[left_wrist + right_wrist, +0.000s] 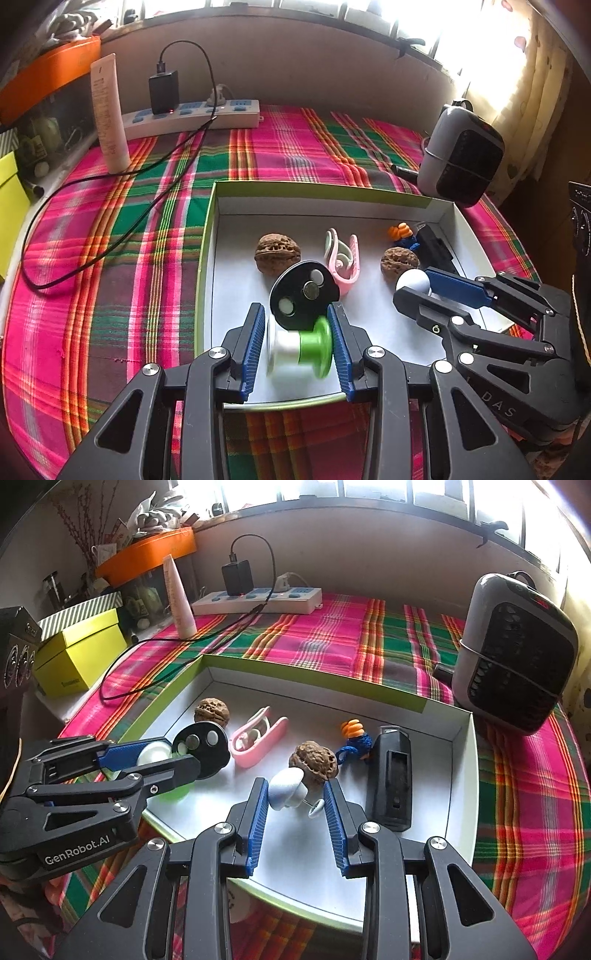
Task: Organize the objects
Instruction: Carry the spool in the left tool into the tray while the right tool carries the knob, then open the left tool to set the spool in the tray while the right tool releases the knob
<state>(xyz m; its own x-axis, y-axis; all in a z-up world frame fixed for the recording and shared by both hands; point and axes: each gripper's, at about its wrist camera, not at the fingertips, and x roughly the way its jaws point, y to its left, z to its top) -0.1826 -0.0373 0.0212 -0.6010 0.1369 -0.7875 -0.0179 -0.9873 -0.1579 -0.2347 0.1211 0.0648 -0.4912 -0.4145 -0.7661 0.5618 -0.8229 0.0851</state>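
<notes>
Your left gripper [296,345] has its fingers spread around a blurred green-and-white spool [300,349] at the tray's [209,258] near edge; whether they touch it is unclear. Your right gripper [295,805] is open too, with a white mushroom-shaped piece [286,788] between its fingers. Beyond lie a black disc [303,295], two walnuts [277,253], a pink clip [341,260] and, farther back, a power strip [192,116].

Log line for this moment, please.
left gripper: spool between fingers, blurred | right gripper: white piece between fingers | both over tray
</notes>
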